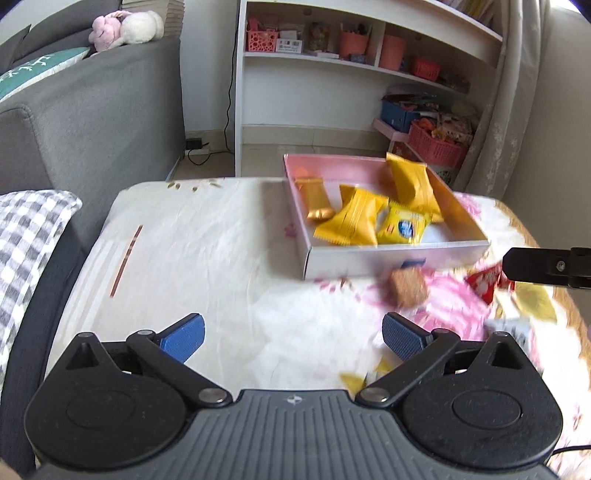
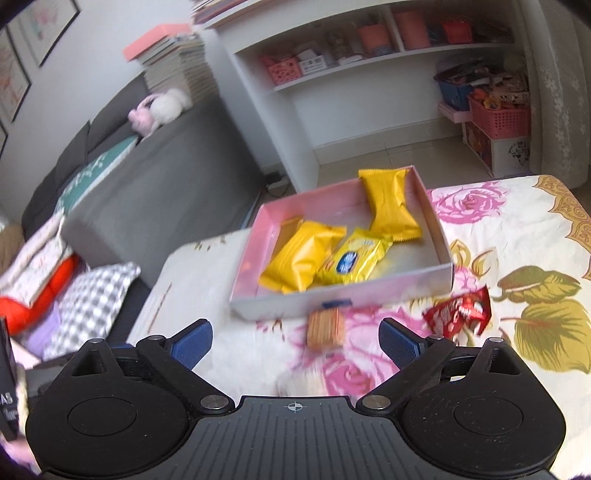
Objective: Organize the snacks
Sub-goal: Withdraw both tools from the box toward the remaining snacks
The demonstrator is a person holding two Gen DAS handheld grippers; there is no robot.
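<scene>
The left hand-held gripper is released, blue pads spread wide with nothing between them — only bare floral cloth below. The right hand-held gripper is likewise released and empty, with a tan cracker pack lying on the counter just ahead. Beyond it sits the pink box holding several yellow snack packets — a red wrapper lies outside, near its front right corner.

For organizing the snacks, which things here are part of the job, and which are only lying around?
Job: pink box, yellow packets inside it, cracker pack, red wrapper.
Lying around: grey sofa, plush toy, checked pillow, white shelf.
</scene>
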